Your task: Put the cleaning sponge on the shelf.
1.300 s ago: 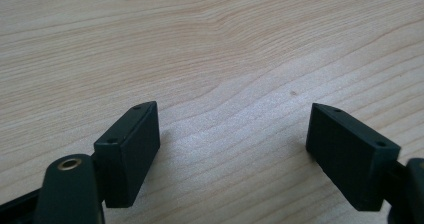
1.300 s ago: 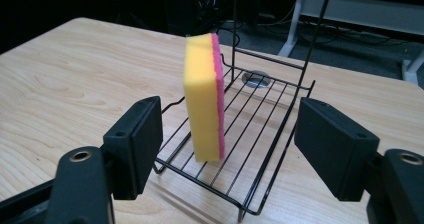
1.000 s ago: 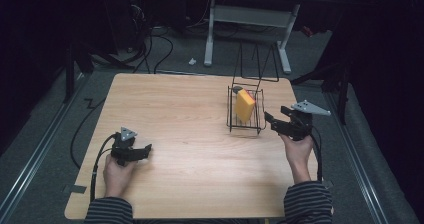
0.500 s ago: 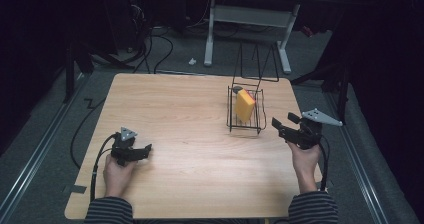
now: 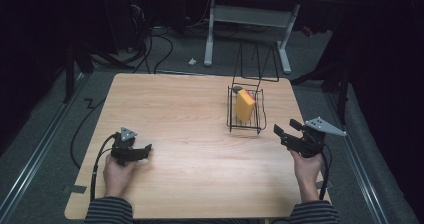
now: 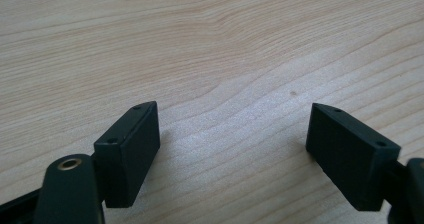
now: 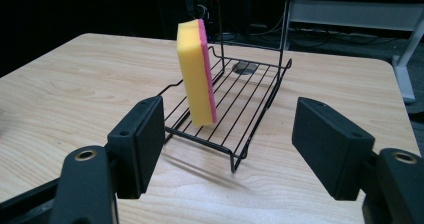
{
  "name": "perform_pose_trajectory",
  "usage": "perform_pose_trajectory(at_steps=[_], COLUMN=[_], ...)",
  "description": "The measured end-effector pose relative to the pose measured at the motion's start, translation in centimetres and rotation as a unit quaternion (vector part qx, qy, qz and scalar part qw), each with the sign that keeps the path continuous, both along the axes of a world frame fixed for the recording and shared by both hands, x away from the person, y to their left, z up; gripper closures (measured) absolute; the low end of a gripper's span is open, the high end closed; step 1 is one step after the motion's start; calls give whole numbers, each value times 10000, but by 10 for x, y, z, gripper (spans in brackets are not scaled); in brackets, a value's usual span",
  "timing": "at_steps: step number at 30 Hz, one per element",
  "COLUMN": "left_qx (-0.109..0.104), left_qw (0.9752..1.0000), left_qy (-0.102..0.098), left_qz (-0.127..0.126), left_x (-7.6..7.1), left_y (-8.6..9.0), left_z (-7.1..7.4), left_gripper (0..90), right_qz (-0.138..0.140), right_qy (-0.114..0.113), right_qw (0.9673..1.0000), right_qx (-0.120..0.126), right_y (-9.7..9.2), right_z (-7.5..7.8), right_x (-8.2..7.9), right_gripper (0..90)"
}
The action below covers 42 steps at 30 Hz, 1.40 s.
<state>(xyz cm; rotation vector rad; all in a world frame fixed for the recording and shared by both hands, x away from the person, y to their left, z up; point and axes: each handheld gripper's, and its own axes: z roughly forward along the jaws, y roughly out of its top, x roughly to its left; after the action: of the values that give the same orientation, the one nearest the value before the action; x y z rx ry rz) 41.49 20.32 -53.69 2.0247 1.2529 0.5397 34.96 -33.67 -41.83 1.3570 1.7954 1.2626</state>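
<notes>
A dim room with grey carpet, trailing cables and a white-legged desk frame (image 5: 247, 21) lies behind the pale wooden table (image 5: 185, 114) where I sit, my striped sleeves at its near edge. On the right half of the table stands a black wire rack (image 5: 245, 111) with a flat barred floor, low raised sides and tall thin wire uprights at its far end. A yellow rectangular sponge with a pink scouring face (image 5: 244, 105) stands on edge inside the rack; in the right gripper view it (image 7: 196, 72) rises nearly upright off the bars, leaning a little, its pink face turned to the right. A small dark round thing lies on the bars at the far end of the rack (image 7: 230, 101); I cannot tell what it is.

My right gripper (image 5: 286, 128) is in my right hand (image 5: 306, 166) near the table's right edge, just beside the rack and apart from it, jaws spread wide with nothing between them, pointed toward the sponge. My left gripper (image 5: 145, 149) rests in my left hand (image 5: 118, 173) on the table's near left part, well apart from the rack. Its jaws (image 6: 232, 144) also stand wide apart over bare wood, holding nothing.
</notes>
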Motion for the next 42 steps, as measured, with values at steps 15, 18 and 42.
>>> perform_pose_trajectory(at_steps=[15,18,42], left_qx=[-1,-1,0], left_qw=[10000,10000,10000], left_qy=[0,-1,-1], left_qz=[-1,-1,0], left_x=[0,0,0], left_y=[0,0,0], left_z=[0,0,0], left_gripper=[220,220,220], right_qz=[44,64,277], right_qy=[41,75,398], right_qw=[9999,9999,9986], right_qx=[113,129,190], right_y=[5,7,28], right_z=[-16,-20,-53], right_x=[-10,-11,-6], right_gripper=[301,301,305])
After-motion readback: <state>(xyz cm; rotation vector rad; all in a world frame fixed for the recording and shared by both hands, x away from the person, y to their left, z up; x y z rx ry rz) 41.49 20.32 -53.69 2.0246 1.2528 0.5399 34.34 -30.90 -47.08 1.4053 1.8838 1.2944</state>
